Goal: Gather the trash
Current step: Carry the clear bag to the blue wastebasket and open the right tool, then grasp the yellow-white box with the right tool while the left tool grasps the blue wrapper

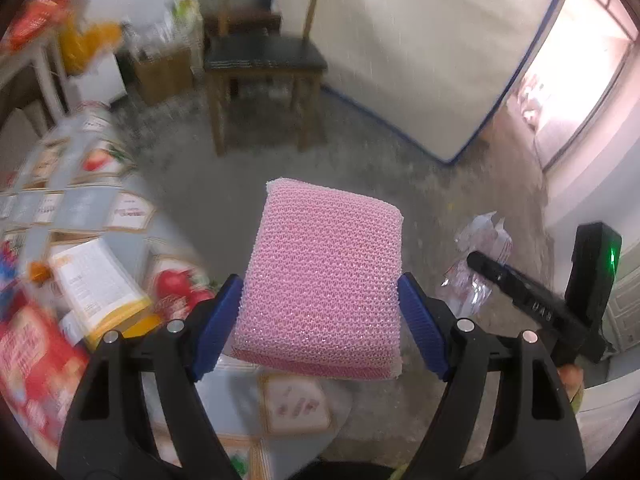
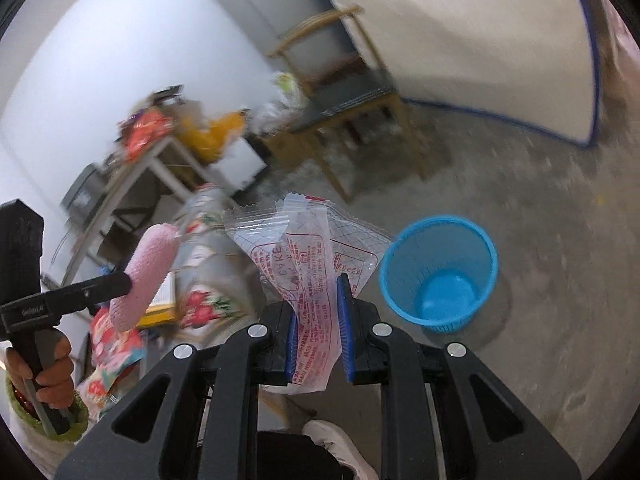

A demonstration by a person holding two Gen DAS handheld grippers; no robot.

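both tools loaded (sponge, wrapper)

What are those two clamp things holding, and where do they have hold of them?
Left gripper: pink sponge, squeezed across its side edges. Right gripper: clear plastic wrapper, pinched at its lower end.

Pink mesh-textured sponge; clear wrapper printed with red lettering and a fine grid; bright blue perforated basket; black claws with blue ribbed pads; grey mottled floor.
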